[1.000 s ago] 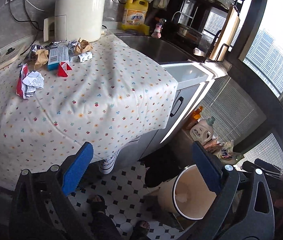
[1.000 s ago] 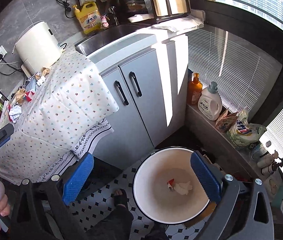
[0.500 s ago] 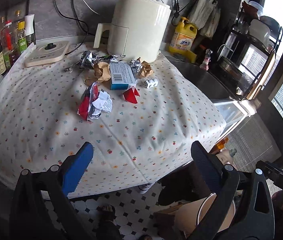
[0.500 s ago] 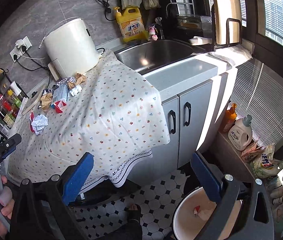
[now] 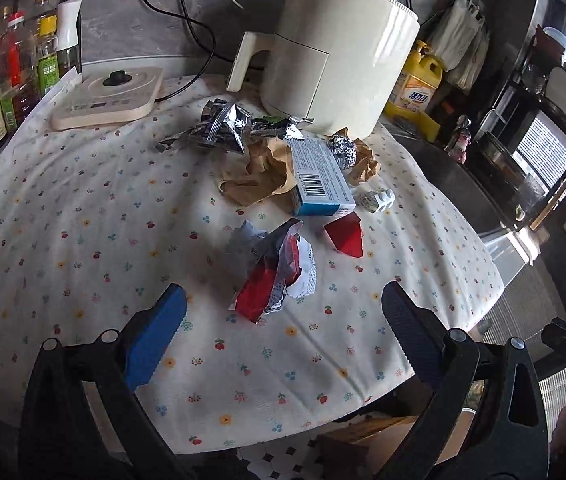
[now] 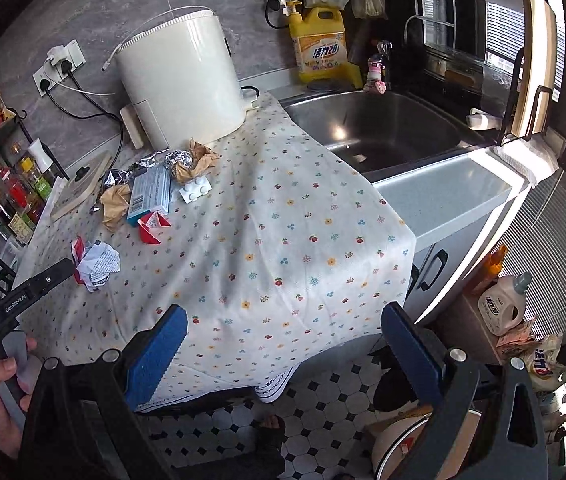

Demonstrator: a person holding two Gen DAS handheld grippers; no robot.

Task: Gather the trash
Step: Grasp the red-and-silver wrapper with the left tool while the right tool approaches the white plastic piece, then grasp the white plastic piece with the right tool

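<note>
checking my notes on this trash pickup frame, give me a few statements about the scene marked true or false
1. The left gripper is open, with nothing between its fingers. True.
2. The crumpled red and white wrapper lies nearer the left gripper than the blue and white box. True.
3. The blue and white box stands upright on its end. False: it lies flat, partly on crumpled brown paper.
4. The right gripper is shut on a piece of foil. False: it is open and empty, out past the tablecloth's edge.
5. The white toy brick sits in the sink. False: it sits on the tablecloth.
</note>
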